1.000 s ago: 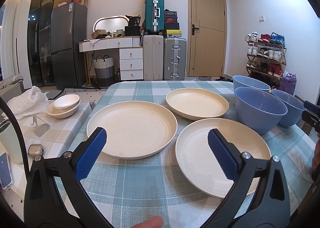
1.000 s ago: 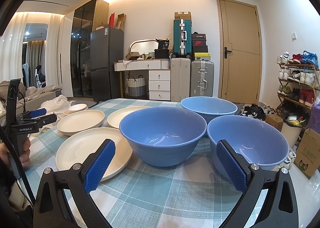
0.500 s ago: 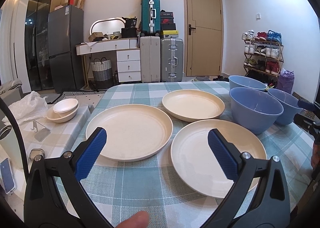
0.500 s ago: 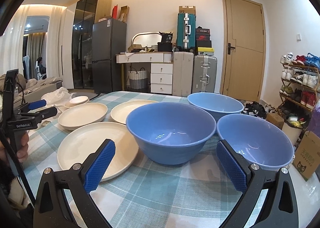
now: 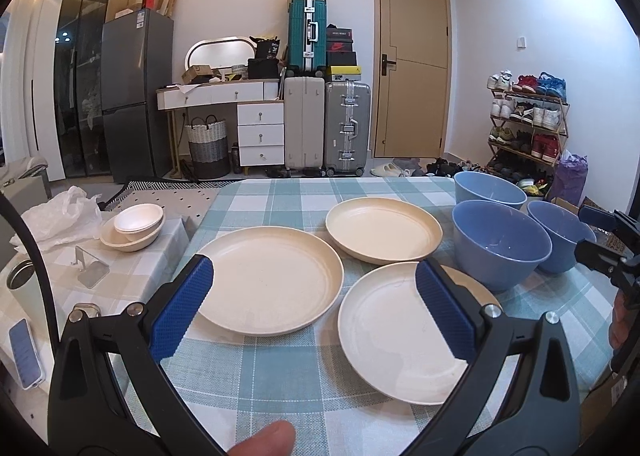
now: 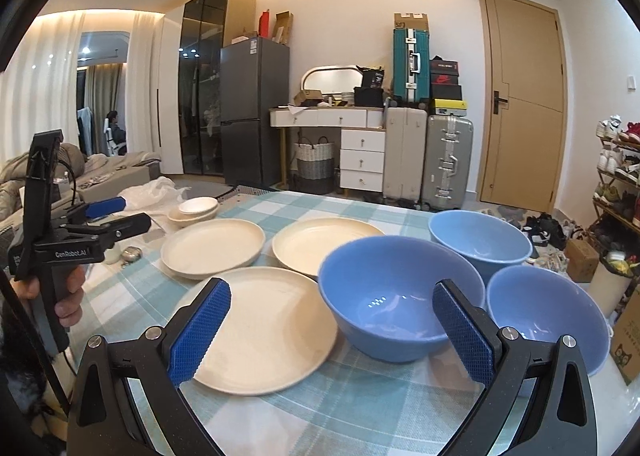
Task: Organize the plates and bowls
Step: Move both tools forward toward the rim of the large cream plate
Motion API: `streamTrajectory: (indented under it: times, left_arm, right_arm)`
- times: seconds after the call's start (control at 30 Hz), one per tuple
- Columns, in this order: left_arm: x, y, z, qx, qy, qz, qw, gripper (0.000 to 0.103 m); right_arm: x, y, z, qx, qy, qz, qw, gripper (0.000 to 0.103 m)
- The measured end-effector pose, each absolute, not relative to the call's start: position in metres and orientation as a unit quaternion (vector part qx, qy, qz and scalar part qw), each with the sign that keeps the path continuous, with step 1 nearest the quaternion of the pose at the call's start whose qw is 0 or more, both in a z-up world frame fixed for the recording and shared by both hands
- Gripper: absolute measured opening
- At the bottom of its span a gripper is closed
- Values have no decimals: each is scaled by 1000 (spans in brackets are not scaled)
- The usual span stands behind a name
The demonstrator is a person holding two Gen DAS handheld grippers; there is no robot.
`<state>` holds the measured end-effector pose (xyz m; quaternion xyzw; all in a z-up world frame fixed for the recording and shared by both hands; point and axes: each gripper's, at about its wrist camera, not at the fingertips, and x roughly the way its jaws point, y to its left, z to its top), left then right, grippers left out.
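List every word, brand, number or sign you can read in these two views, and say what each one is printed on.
"GenRobot.AI": white lettering on the side of the left gripper, seen from the right wrist view.
"SF": black print on the cardboard box above the teal suitcase.
Nike swoosh, a logo without words: on the red and black shoebox.
Too small or blurred to read: the refrigerator sticker, the yellow box, the carton with a cat face.

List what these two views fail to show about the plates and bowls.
- Nearest plate: left wrist view, its near rim hidden behind the left gripper finger.
- Rightmost bowl: right wrist view, lower side hidden by the right gripper finger.
- Undersides of all dishes: hidden against the tablecloth.
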<state>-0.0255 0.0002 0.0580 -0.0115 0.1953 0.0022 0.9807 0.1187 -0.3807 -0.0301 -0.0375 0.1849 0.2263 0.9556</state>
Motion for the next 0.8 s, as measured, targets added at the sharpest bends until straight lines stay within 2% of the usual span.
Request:
streamTrajectory:
  times: [0.53,0.8]
  left_arm:
    - [-6,33,78,-45,236,37,970,101]
    - [16,54,82,-69,250,58,964,101]
  right_arm:
    - [157,-337,18,1,209,291,934,103]
    - [184,-296,26,-31,233,296,926,103]
